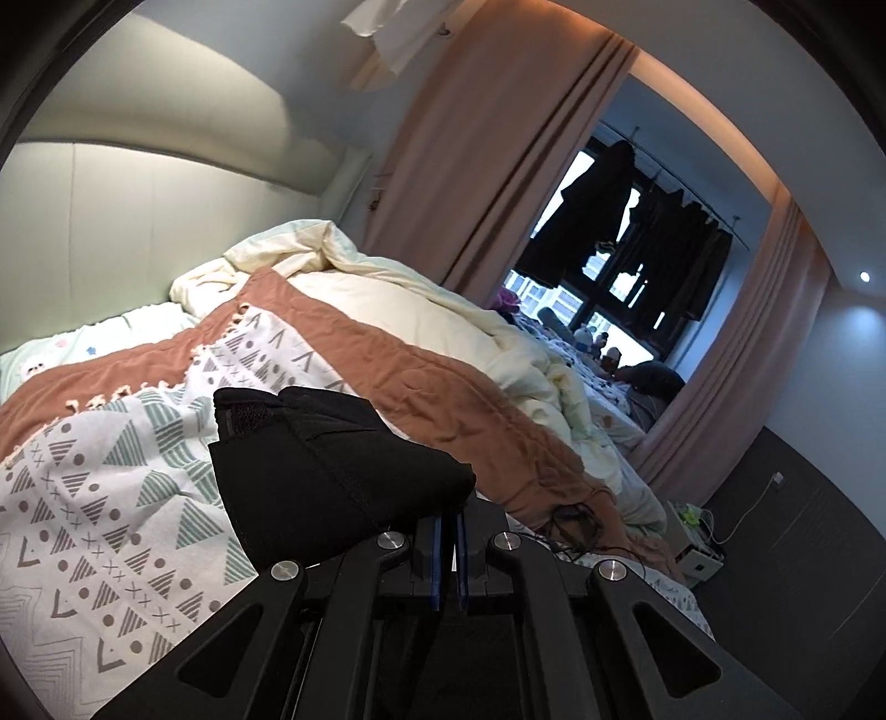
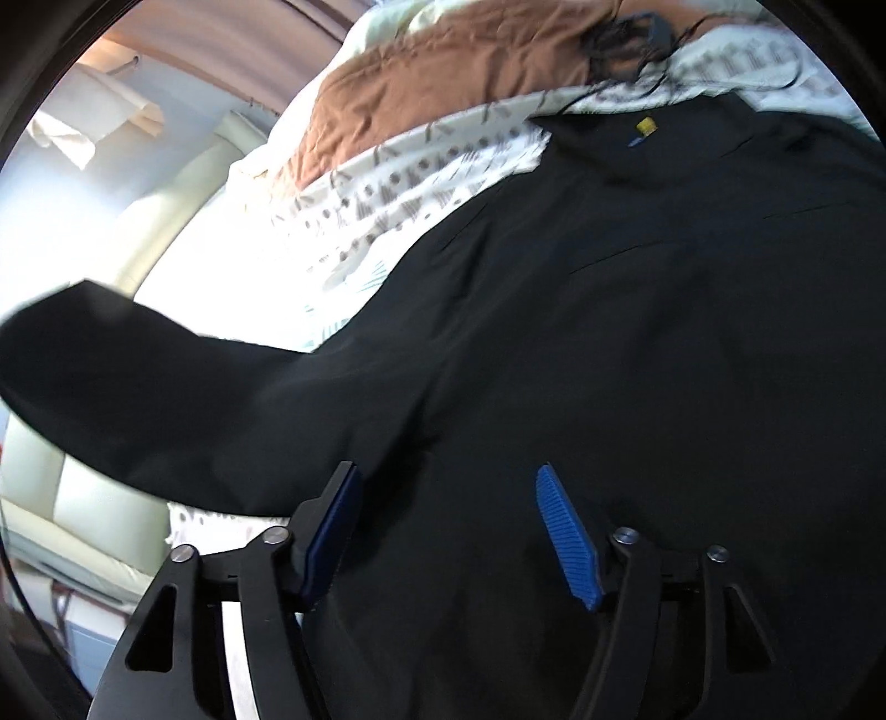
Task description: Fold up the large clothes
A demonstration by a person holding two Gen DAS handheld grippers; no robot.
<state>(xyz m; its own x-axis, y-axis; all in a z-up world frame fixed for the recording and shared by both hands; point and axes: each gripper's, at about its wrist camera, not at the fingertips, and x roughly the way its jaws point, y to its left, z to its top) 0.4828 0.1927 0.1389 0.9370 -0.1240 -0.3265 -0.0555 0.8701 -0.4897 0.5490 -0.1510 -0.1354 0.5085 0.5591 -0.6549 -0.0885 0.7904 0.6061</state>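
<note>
Black jacket (image 2: 637, 332) lies spread across the patterned blanket (image 2: 387, 194) on the bed, its dark cloth filling most of the right wrist view. One sleeve (image 2: 138, 376) stretches off to the left side of that view, past the blanket's edge, with the pale wall behind it. A small yellow and blue tag (image 2: 642, 130) shows near the collar at the far end of the garment, and a tangle of dark cable (image 2: 631, 39) lies just beyond it on the rust-coloured strip (image 2: 443, 72) of the blanket. The right gripper (image 2: 448, 531) sits low over the jacket with its jaws spread wide, the blue pads (image 2: 570, 537) well apart and nothing between them; whether the tips touch the cloth I cannot tell. From the left wrist view, the left gripper (image 1: 448, 526) has its blue pads drawn nearly together, and a bunched fold of the black cloth (image 1: 326, 471) rises directly from their tips, so it appears to be pinching that fabric, lifted above the blanket (image 1: 111, 498). Beyond it a cream duvet (image 1: 415, 310) is heaped toward the head of the bed, pink curtains (image 1: 498, 166) frame a window (image 1: 620, 288), and dark clothes (image 1: 664, 249) hang on a rail against the glass. A charger and white cable (image 1: 714, 526) sit on the floor beside the bed.
</note>
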